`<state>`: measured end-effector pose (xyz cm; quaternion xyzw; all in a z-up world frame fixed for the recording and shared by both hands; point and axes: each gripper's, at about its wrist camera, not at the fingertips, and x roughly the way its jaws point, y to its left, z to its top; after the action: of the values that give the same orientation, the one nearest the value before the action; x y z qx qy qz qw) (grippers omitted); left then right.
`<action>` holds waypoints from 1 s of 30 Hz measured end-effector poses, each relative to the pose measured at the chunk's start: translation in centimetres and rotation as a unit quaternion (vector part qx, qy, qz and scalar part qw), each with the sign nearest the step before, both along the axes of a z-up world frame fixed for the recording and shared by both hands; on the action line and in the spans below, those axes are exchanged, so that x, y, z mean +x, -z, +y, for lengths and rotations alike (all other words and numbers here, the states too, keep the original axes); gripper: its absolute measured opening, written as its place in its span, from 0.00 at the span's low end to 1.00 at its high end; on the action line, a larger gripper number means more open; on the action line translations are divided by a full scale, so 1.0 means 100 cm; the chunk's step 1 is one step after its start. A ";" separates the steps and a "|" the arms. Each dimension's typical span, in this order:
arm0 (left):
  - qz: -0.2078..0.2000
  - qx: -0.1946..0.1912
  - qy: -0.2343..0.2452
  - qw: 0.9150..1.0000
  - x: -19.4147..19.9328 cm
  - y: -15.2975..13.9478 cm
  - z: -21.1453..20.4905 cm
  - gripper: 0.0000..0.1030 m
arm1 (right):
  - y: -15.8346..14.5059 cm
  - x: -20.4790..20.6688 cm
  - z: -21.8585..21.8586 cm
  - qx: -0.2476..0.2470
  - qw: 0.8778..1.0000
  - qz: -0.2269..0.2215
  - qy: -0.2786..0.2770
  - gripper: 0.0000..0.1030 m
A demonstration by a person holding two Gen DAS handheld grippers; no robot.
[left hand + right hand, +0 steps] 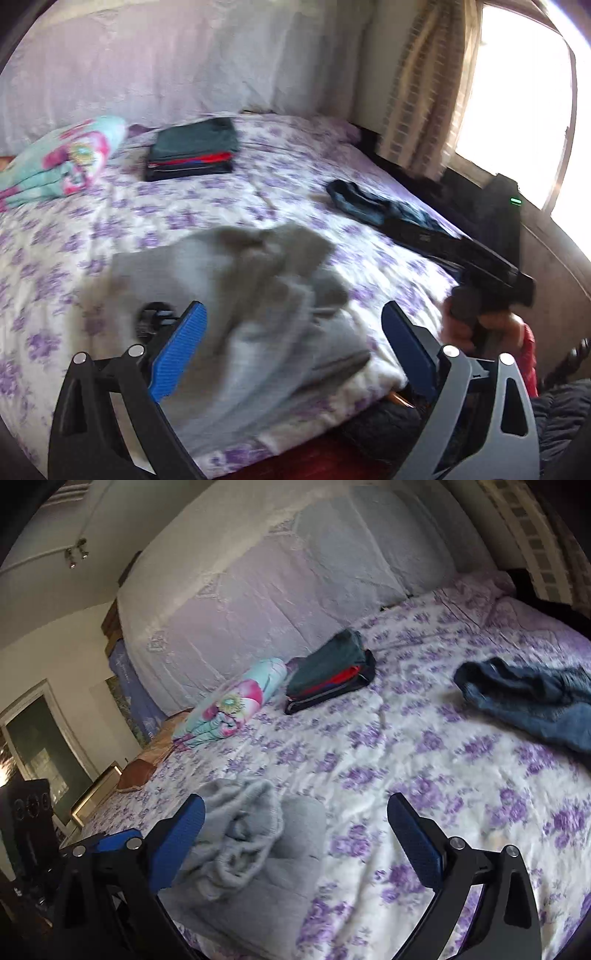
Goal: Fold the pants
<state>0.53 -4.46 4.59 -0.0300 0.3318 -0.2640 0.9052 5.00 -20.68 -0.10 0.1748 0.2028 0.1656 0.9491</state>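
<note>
A crumpled pair of grey pants [258, 295] lies in a heap near the front edge of the bed [240, 192]. My left gripper [291, 310] hovers just over the heap with its jaws wide apart; the blue pads [177, 347] do not press on the cloth. In the right wrist view the same grey pants [251, 842] sit low and left, bunched beside the left blue pad [181, 842]. My right gripper [295, 799] stands open above the flowered bedspread [424, 738], with nothing gripped. A hand [495, 325] holding a black tool shows at the right of the left wrist view.
A stack of folded dark clothes [192, 151] [328, 672] and a rolled colourful blanket [62, 162] [229, 701] lie near the headboard. Dark blue jeans [373, 206] [535, 698] lie loose at the bed's right side. A bright window [517, 92] with a curtain is beyond.
</note>
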 end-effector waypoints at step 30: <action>0.032 0.012 -0.045 0.998 0.002 0.038 0.055 0.95 | -0.014 0.003 0.028 -0.035 0.996 0.000 -0.081 0.97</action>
<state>0.69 1.07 0.74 -0.0428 0.3615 -0.2179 0.9055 5.28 -17.91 1.32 0.1242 0.2222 0.2344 0.9382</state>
